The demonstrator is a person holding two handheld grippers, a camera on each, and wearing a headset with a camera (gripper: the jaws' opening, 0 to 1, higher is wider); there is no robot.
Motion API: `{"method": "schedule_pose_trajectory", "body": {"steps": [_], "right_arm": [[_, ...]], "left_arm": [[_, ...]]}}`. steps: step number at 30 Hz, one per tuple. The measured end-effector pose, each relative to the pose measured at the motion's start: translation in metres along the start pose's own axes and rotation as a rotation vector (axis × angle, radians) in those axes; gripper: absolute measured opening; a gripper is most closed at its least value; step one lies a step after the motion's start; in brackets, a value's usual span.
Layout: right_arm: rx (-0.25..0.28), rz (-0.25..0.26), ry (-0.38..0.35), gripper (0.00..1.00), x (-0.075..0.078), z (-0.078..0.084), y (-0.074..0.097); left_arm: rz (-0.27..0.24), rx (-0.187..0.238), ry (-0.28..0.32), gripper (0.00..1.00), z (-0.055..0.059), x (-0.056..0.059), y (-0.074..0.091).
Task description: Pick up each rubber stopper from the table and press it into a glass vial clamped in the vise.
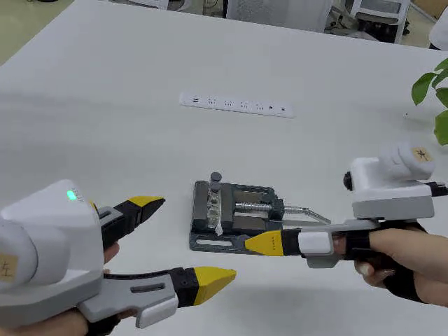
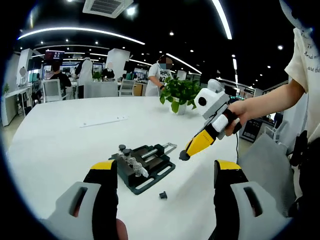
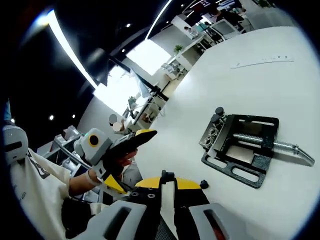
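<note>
In the head view, the left gripper [image 1: 183,241] with yellow tips has its jaws spread wide and holds nothing. The right gripper [image 1: 253,243] has its jaws pressed together, right beside the dark grey metal vise [image 1: 201,210]. A row of small clear glass vials [image 1: 215,206] stands clamped in the vise on the big white table [image 1: 105,105]. A long white power strip [image 1: 234,105] lies farther back.

In the left gripper view, a small black rubber stopper [image 2: 163,195] lies loose on the table, just beside the vise.

In the right gripper view, the right gripper pinches a second black stopper [image 3: 167,175] between its tips. Two vials at one end of the row seem to have stoppers in. The others look open. So I think the job is only partly done. The pinched stopper has to go in, then the loose one.
</note>
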State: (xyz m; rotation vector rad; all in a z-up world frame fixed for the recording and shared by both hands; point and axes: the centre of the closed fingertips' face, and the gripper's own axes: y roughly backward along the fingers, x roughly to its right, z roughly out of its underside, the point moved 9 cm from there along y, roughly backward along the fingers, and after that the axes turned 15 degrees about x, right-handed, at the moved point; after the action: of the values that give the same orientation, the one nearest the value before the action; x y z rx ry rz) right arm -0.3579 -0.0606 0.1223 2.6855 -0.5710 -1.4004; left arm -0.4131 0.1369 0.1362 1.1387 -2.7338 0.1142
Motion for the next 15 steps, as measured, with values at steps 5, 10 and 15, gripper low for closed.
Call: {"method": "schedule_pose_trajectory", "body": {"steps": [5,10,15], "right_arm": [[0.112,-0.064,-0.197,0.03,-0.011,-0.005,0.005],[0.203,-0.107,-0.382,0.03,-0.024,-0.003,0.007],[0.227,-0.125,-0.473,0.03,-0.034,0.004,0.009]], "left_arm": [[0.045,0.039,-0.002,0.65,-0.01,0.004,-0.006],[0.101,0.057,-0.03,0.52,-0.017,0.012,-0.011],[0.155,0.075,-0.035,0.4,-0.021,0.019,-0.018]]}}
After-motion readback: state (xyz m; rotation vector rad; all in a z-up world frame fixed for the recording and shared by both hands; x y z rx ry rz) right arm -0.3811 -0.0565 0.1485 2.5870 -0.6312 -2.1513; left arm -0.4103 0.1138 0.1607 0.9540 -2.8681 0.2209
